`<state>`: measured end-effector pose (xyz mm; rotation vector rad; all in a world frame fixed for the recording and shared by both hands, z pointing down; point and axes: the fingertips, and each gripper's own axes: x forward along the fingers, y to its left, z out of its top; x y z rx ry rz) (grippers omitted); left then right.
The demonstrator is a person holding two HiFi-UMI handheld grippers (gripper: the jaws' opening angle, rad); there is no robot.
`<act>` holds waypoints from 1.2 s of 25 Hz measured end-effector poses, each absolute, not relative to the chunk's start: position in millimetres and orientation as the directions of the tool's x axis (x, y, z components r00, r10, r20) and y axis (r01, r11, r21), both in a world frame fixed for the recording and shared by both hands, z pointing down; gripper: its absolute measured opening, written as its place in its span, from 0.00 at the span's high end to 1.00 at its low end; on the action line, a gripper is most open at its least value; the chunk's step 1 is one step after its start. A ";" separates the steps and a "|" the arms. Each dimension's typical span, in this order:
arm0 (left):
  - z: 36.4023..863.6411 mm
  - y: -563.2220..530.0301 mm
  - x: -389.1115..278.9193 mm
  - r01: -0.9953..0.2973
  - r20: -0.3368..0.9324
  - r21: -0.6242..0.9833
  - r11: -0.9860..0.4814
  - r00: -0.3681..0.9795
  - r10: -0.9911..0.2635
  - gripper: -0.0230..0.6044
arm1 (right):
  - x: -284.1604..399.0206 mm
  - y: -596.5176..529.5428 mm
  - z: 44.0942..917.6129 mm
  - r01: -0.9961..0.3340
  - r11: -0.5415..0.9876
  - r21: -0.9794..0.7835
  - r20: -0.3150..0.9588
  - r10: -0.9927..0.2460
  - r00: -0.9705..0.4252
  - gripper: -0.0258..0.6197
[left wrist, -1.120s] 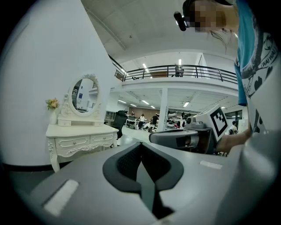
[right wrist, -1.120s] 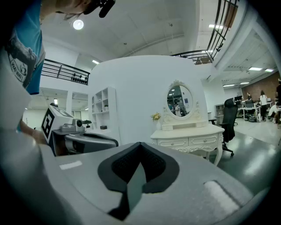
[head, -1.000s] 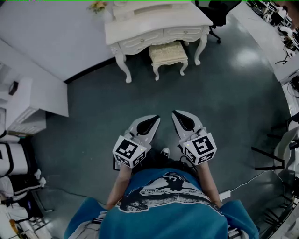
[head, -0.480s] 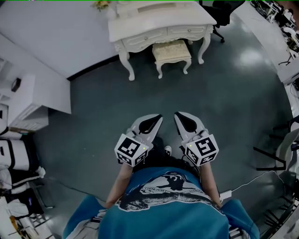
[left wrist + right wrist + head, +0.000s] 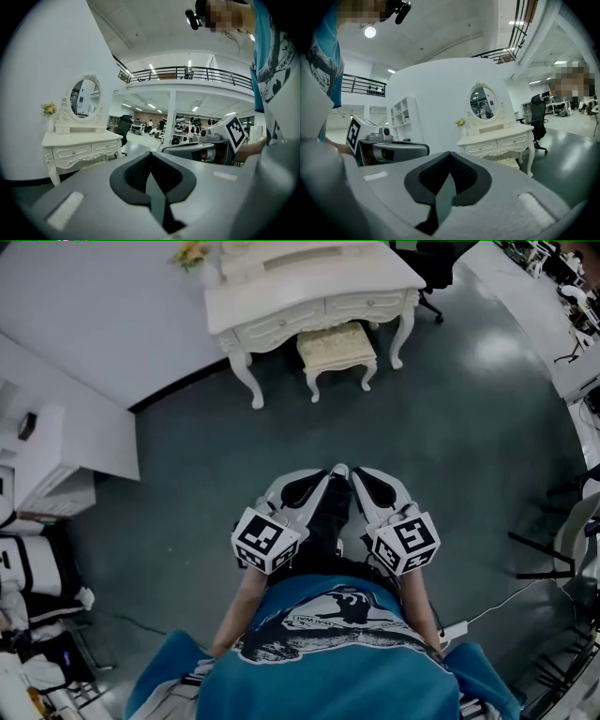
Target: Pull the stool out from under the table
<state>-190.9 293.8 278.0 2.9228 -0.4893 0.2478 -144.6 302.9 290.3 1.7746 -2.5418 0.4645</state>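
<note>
So far nothing of the pull looks done: the stool [image 5: 337,348] stands tucked partly beneath the white dressing table [image 5: 366,279], well apart from the person. How deep it sits is hard to judge from so steep a view. The left gripper [image 5: 323,480] and right gripper [image 5: 361,480] hang before the body, tips nearly meeting, each with jaws pressed together on nothing. The approach, grasp and pull all remain.

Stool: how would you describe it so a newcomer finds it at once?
Against the white wall stands a white dressing table with an oval mirror. The stool sits half tucked between its front legs. It is the only low piece there, with a cream padded seat and short curved legs, unlike the black office chair nearby.
</note>
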 end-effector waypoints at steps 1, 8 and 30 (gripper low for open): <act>278.2 287.3 -186.3 -0.331 0.189 0.137 -0.934 0.934 -0.303 0.96 | -140.1 298.6 291.0 -0.921 0.309 -0.237 0.175 -0.919 -0.353 0.96; 284.0 226.6 -136.7 -0.270 0.145 0.198 -0.942 0.959 -0.244 0.97 | -89.4 250.0 300.4 -0.934 0.254 -0.251 0.186 -0.934 -0.304 0.96; 286.7 23.6 -16.3 -0.268 0.171 0.198 -0.943 0.957 -0.236 0.96 | 36.4 69.5 298.5 -0.946 0.224 -0.236 0.282 -0.915 -0.287 0.96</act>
